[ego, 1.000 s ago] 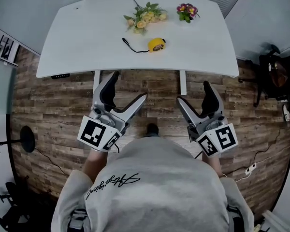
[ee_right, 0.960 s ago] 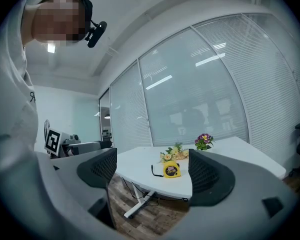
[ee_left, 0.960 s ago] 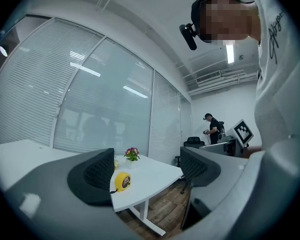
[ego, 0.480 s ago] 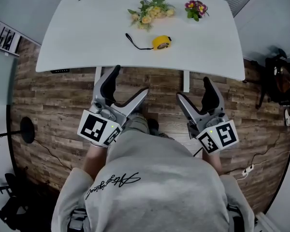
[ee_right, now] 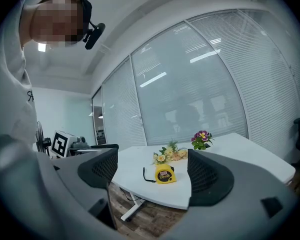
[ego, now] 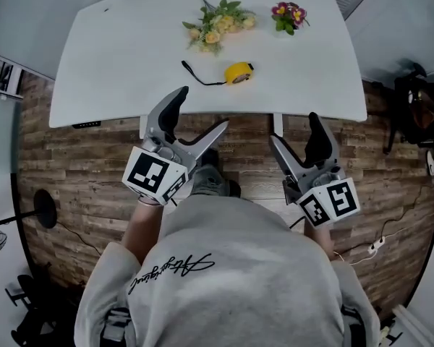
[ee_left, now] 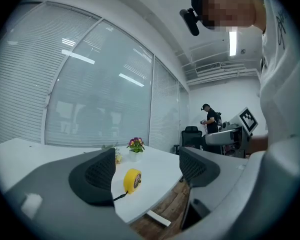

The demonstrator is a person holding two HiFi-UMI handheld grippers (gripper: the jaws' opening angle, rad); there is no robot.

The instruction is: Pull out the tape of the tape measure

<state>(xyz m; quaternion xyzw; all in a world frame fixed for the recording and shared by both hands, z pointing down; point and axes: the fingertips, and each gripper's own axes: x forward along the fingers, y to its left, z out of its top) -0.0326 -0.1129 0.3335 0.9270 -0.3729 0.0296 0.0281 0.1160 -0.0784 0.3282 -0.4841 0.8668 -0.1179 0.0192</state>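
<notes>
Judging this the approach step, I hold left gripper and right gripper agape, empty; next, reach the round yellow tape measure.

On table: tape measure approx. centre, nr front edge, strap trailing left. Behind it, flower bunch; flower pot further right. L gripper & R gripper side by side before table, over floor.
</notes>
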